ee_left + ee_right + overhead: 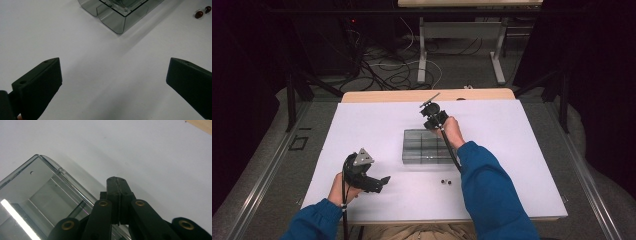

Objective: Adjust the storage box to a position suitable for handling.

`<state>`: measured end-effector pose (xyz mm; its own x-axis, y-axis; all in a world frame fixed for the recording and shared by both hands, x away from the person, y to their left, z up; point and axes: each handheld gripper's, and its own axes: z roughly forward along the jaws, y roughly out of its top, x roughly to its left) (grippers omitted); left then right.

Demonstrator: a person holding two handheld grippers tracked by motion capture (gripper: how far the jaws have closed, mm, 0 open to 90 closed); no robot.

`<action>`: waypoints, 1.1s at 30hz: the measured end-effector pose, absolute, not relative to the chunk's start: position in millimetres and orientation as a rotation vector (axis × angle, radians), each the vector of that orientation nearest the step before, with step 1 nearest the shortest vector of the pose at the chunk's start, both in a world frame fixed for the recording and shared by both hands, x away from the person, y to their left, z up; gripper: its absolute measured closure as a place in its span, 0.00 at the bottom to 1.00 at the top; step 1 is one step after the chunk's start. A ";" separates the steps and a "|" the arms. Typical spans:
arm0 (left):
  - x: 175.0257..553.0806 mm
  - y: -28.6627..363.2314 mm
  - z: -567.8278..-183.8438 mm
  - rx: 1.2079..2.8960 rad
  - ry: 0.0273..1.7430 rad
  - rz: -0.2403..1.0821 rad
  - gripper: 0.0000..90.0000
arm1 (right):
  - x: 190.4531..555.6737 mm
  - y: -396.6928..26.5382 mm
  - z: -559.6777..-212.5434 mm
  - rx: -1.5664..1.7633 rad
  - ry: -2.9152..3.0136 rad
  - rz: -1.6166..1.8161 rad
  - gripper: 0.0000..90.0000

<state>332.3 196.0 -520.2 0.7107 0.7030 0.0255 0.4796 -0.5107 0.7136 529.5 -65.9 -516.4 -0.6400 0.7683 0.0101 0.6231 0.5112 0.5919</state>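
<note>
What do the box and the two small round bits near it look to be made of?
The box looks like clear, smoke-tinted hard plastic with a glossy finish: the table shows through its walls, and its rounded corners catch highlights. The two round bits look like polished metal, brownish and shiny, each with a bright glint, but they are too small to be sure. The table is covered in matte white.
</note>
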 end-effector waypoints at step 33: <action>332.1 196.0 -520.1 2.213 0.894 0.409 0.01 | 474.1 -88.6 -483.8 1.142 2.531 0.922 0.82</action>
<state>332.1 196.0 -520.1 0.7113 0.7024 0.0269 0.4794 -0.5127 0.7122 474.1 -88.6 -483.8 -0.6755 0.7352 0.0575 0.6000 0.5026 0.6224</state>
